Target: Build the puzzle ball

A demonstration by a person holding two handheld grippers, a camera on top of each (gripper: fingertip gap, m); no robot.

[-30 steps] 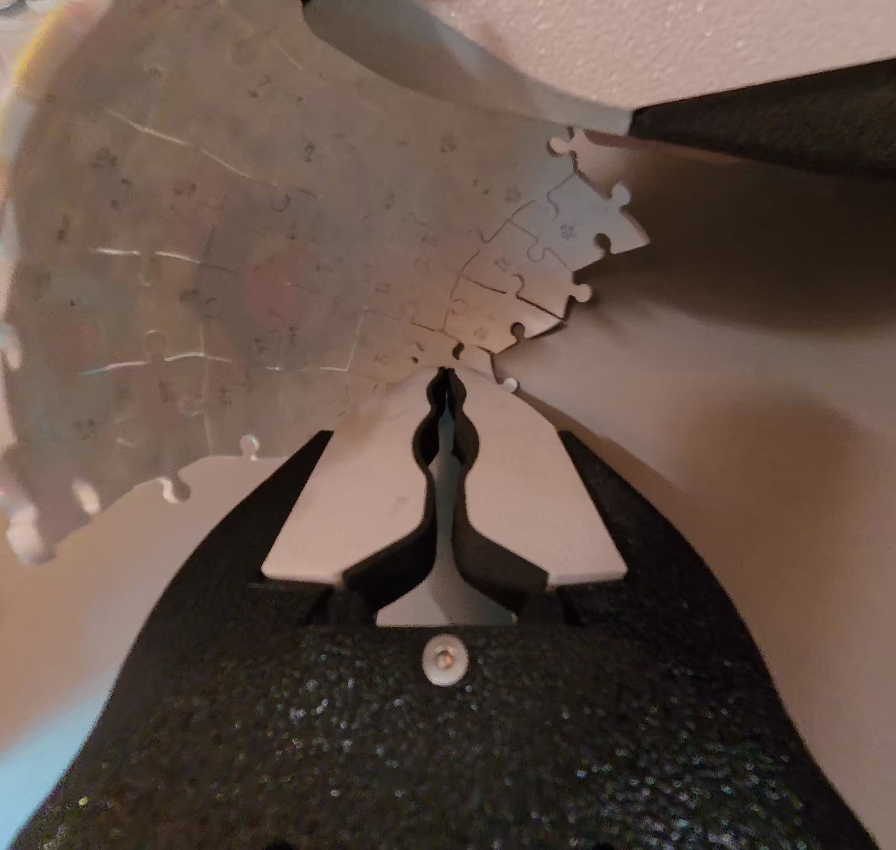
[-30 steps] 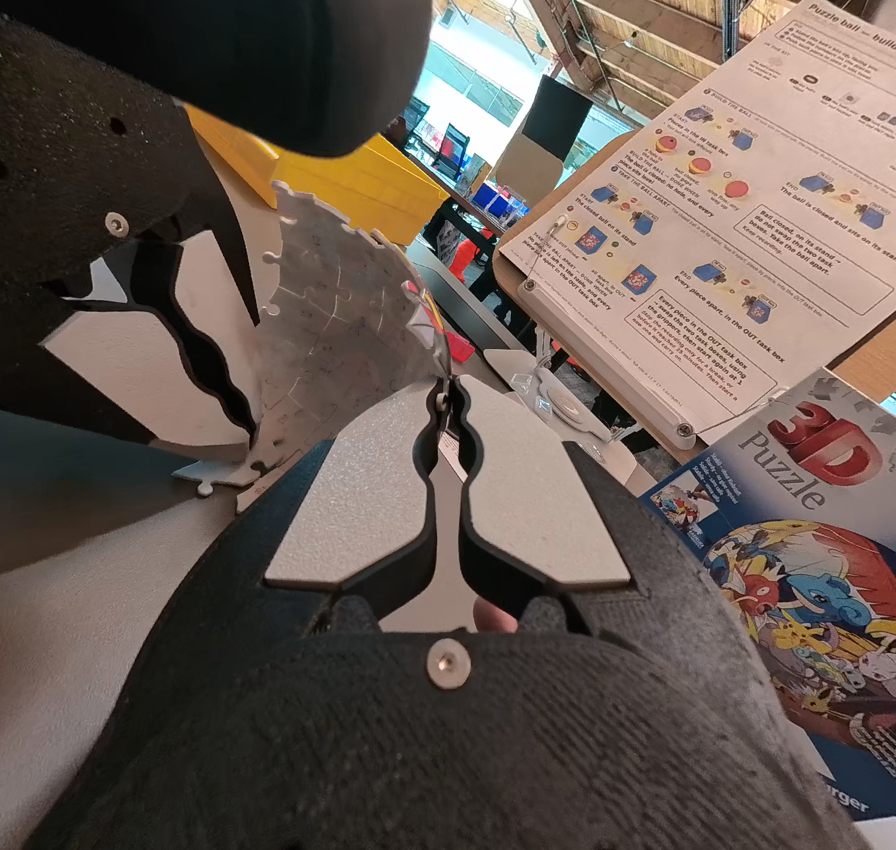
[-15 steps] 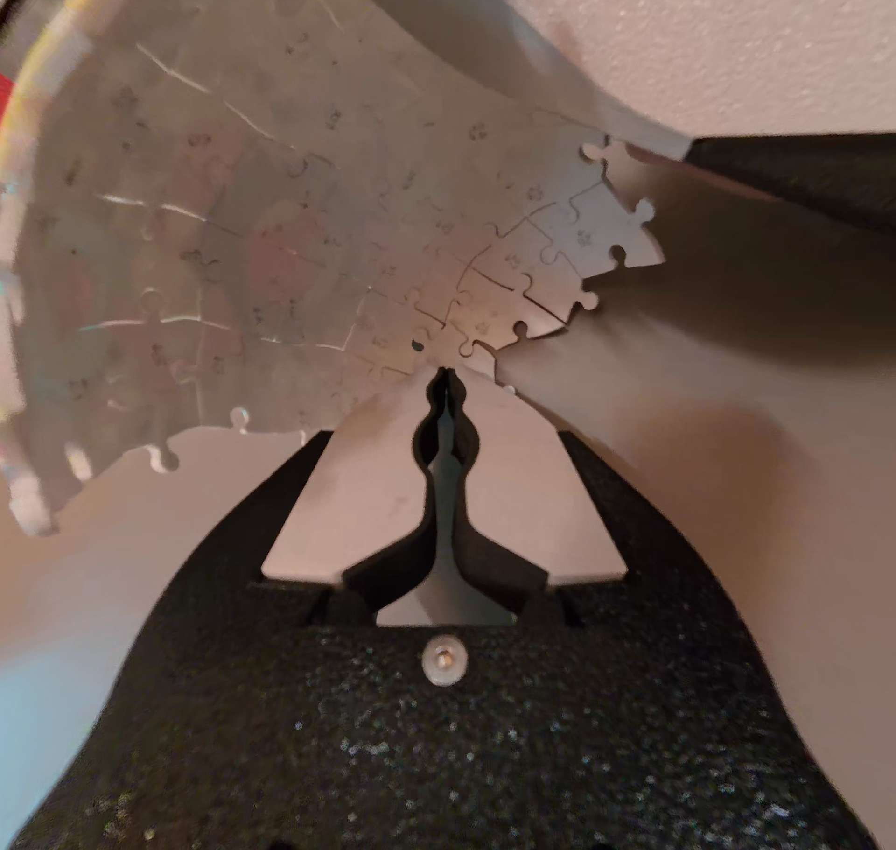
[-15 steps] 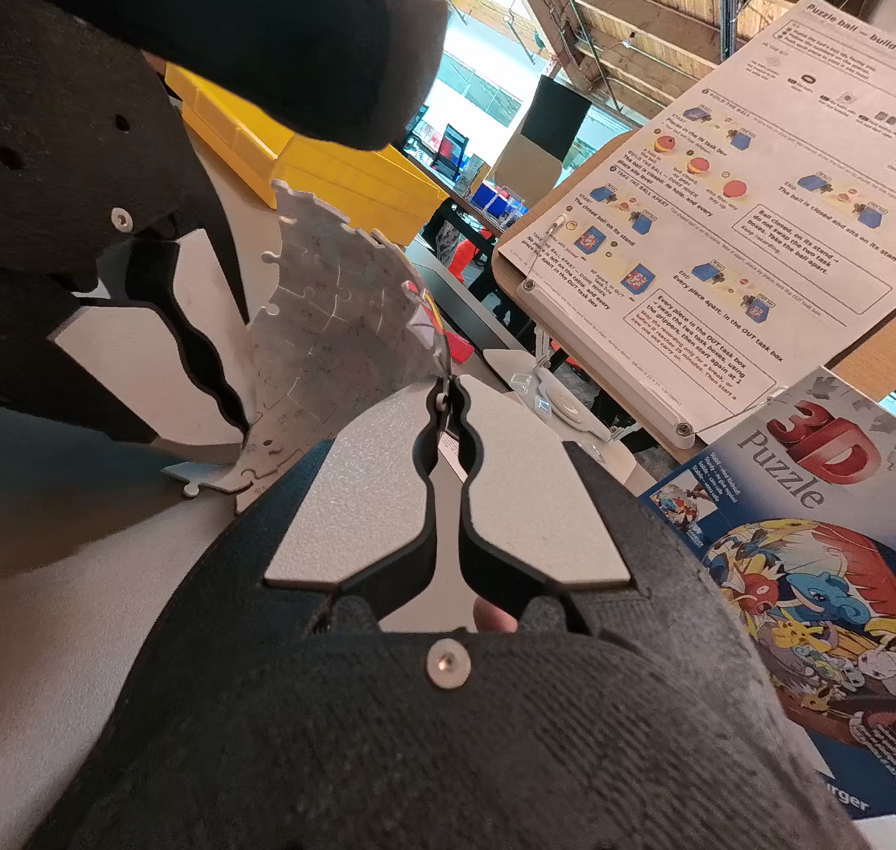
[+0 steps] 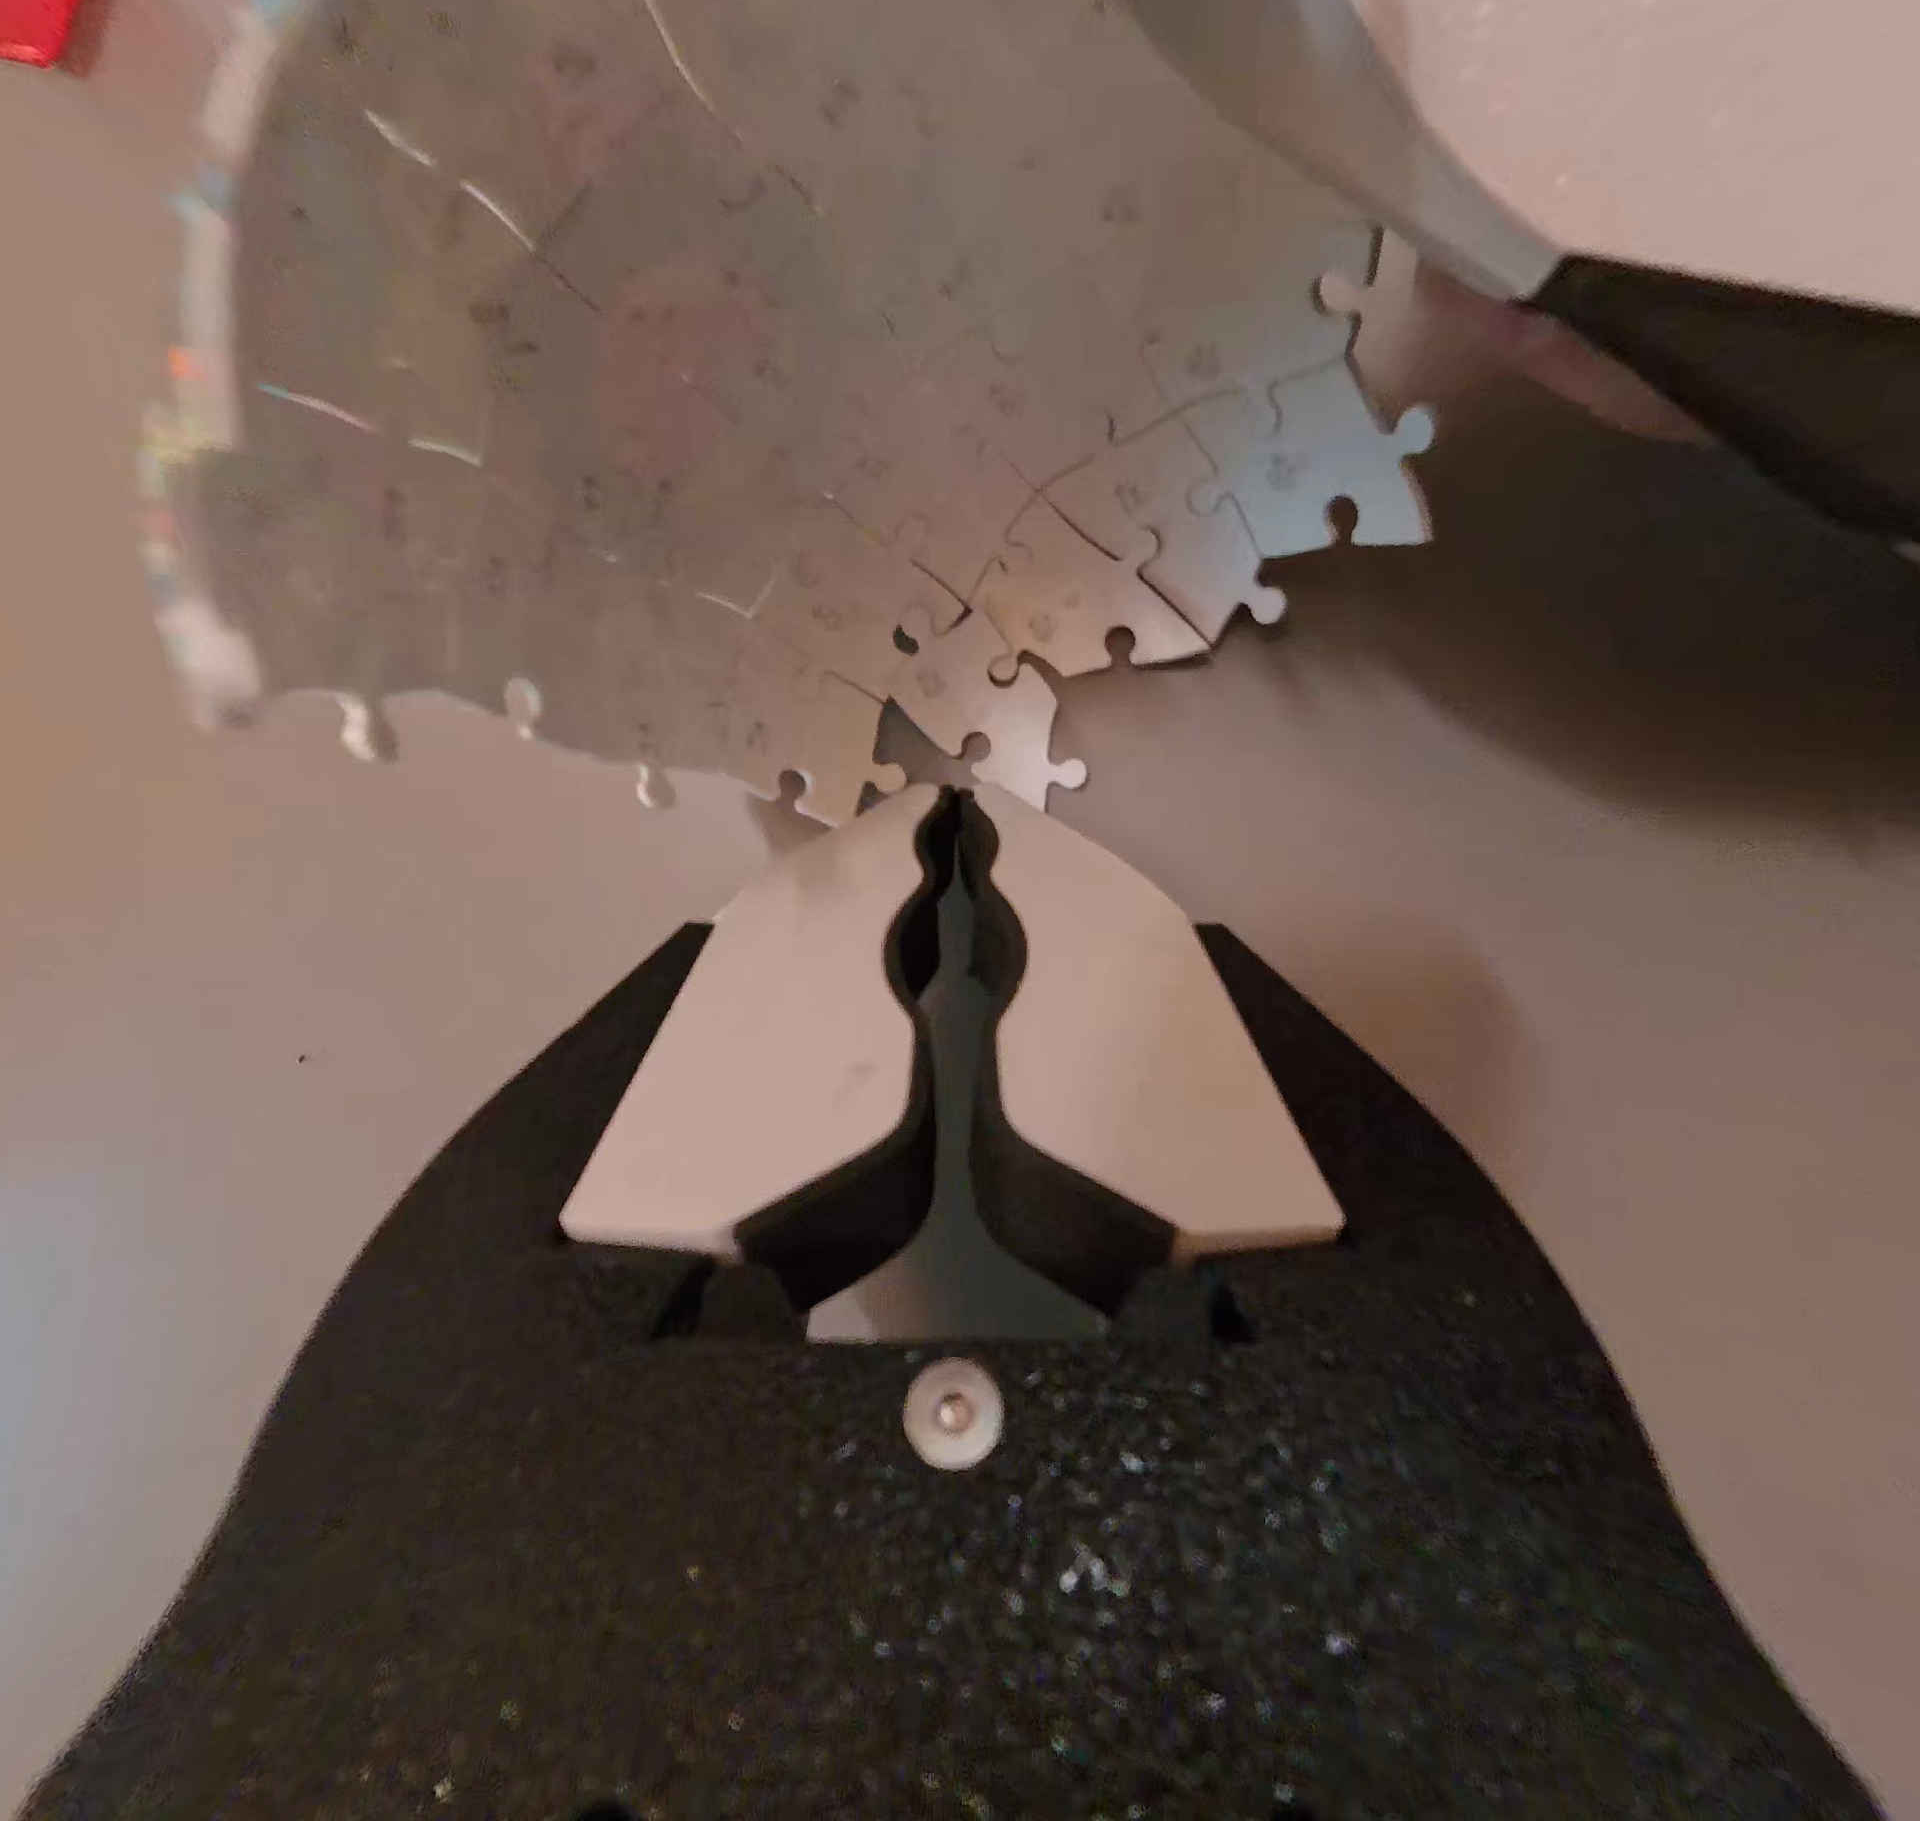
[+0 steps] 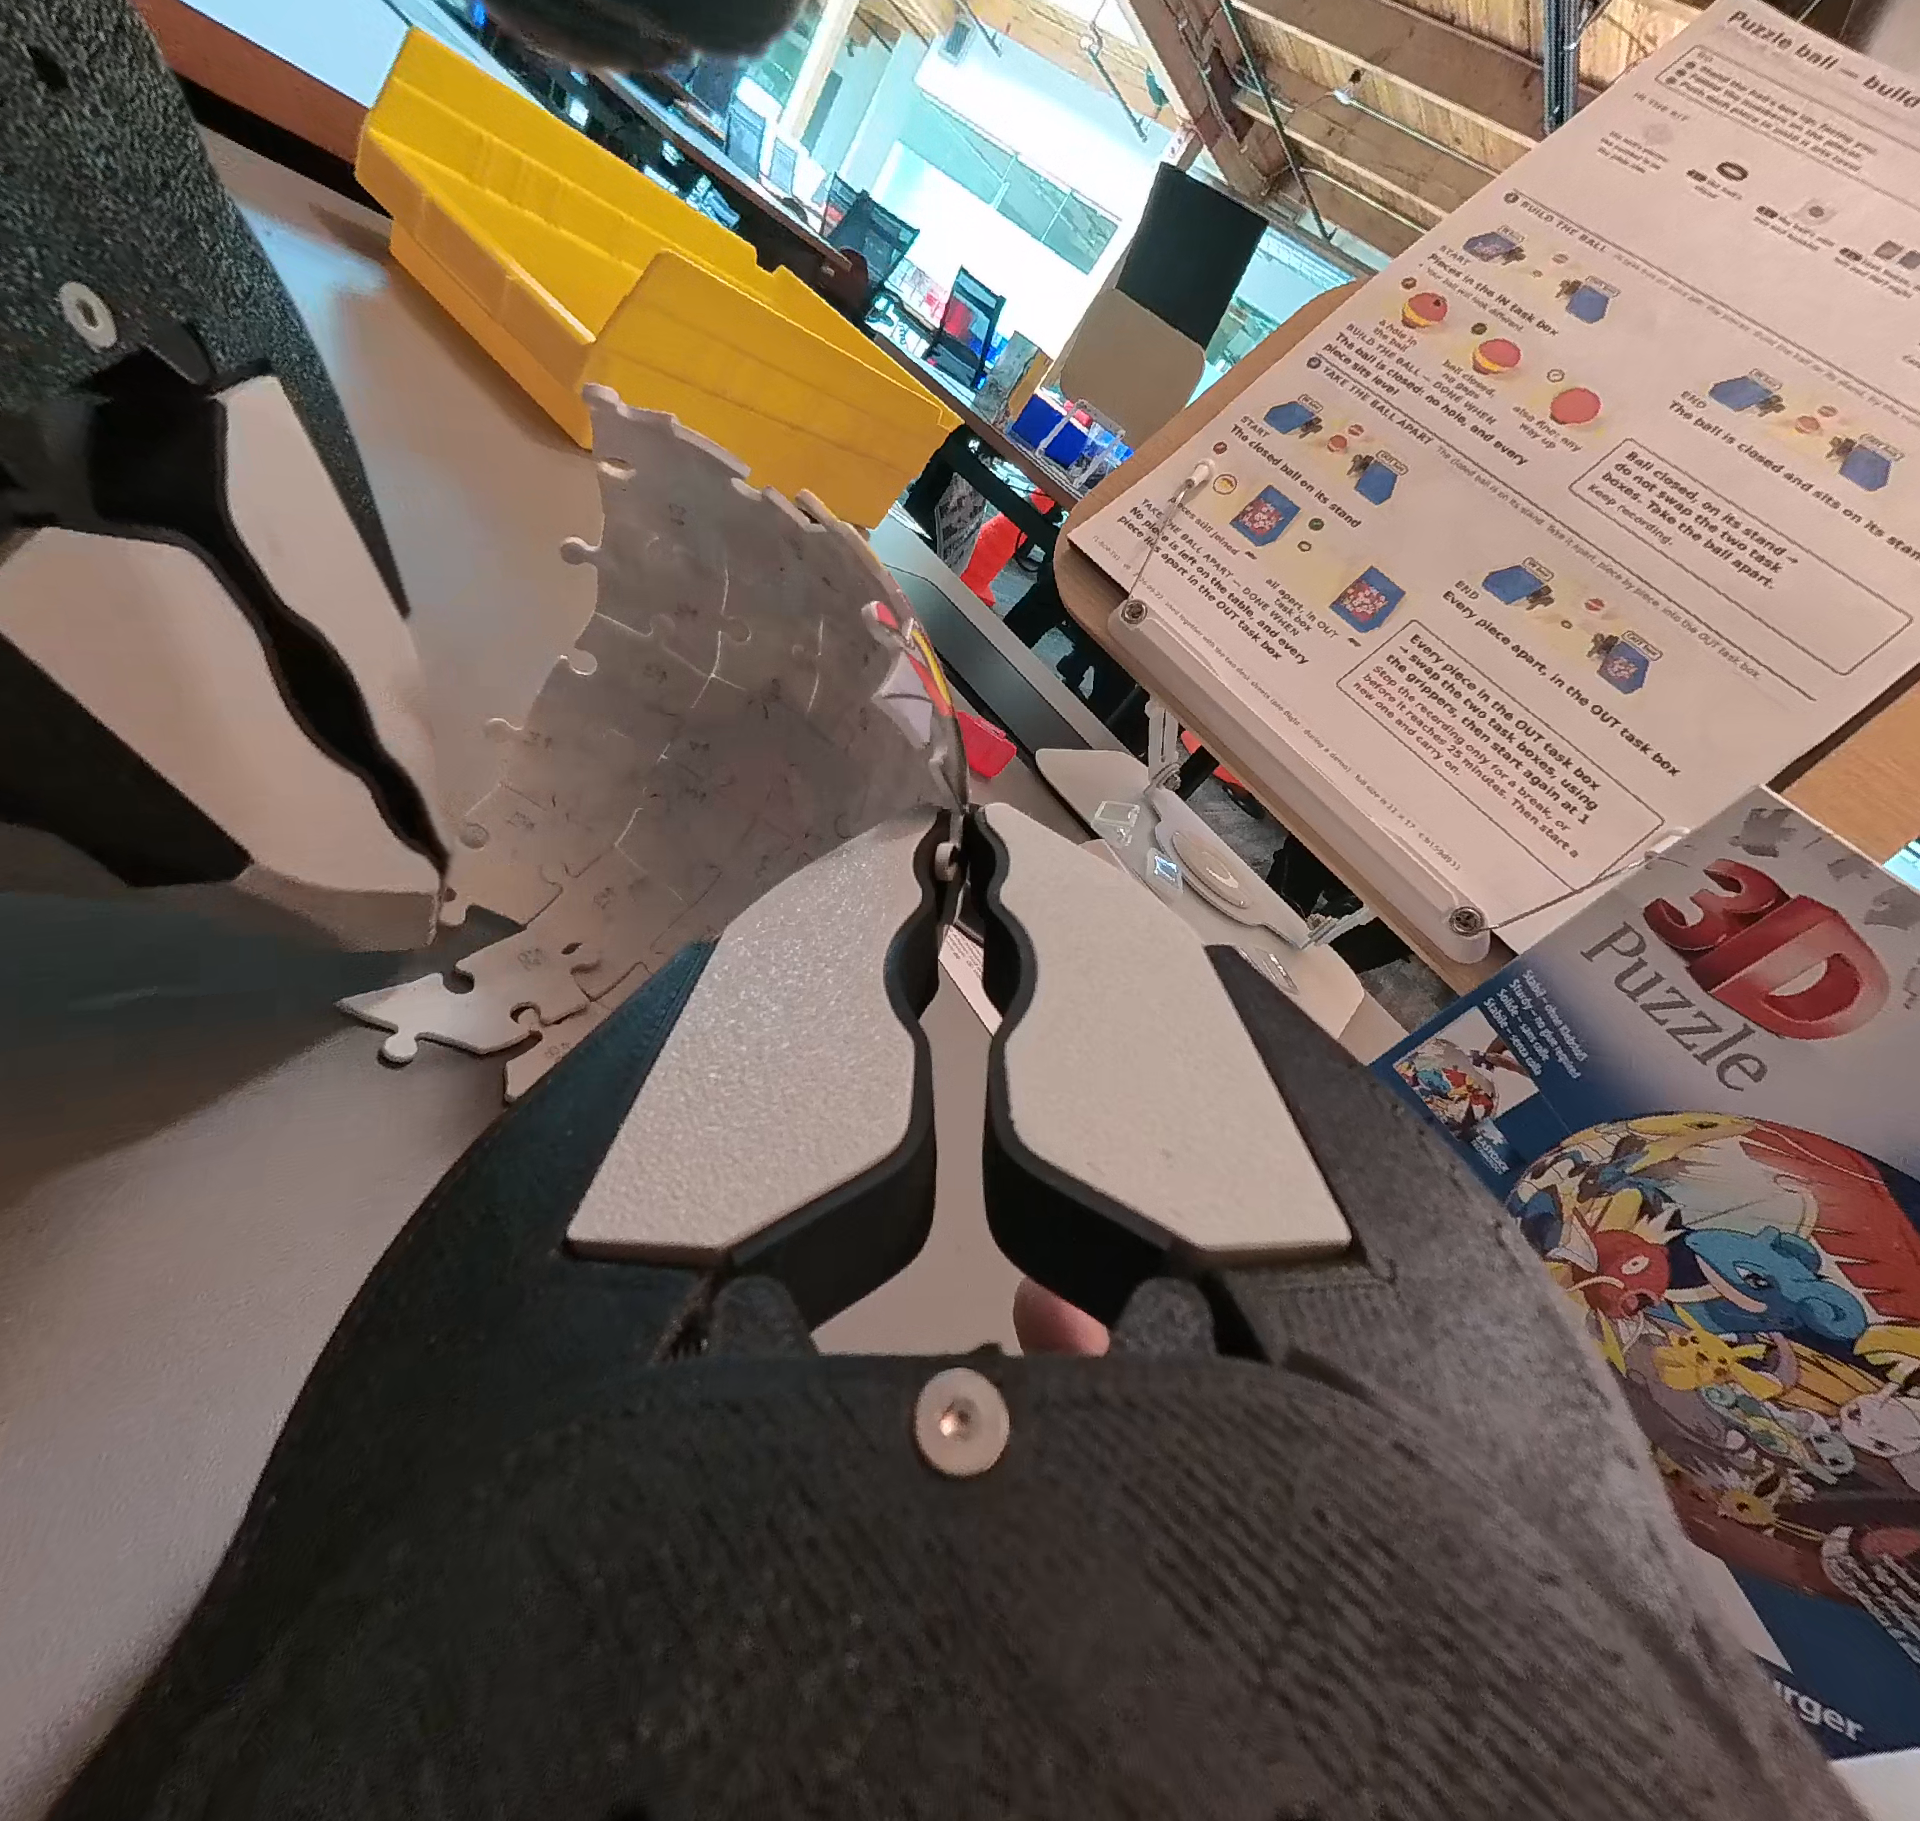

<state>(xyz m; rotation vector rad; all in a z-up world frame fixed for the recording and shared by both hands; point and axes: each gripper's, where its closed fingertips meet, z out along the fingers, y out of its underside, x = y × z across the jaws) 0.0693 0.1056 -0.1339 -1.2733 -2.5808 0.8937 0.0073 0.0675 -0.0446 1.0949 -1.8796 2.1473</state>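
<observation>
1. The right gripper (image 6: 958, 821) has its jaws together, clamped on the rim of the shell (image 6: 717, 722), a curved grey section of joined puzzle pieces seen from its inner side.
2. The left gripper (image 5: 956, 800) also has its jaws together at the shell's (image 5: 727, 369) lower jagged edge; whether it pinches a piece there I cannot tell.
3. The shell is held up between both grippers, above the table (image 6: 156, 1304).
4. Behind it lie yellow bins (image 6: 665, 317); to the right stand an instruction sheet (image 6: 1558, 483) and the puzzle box (image 6: 1714, 1200).
</observation>
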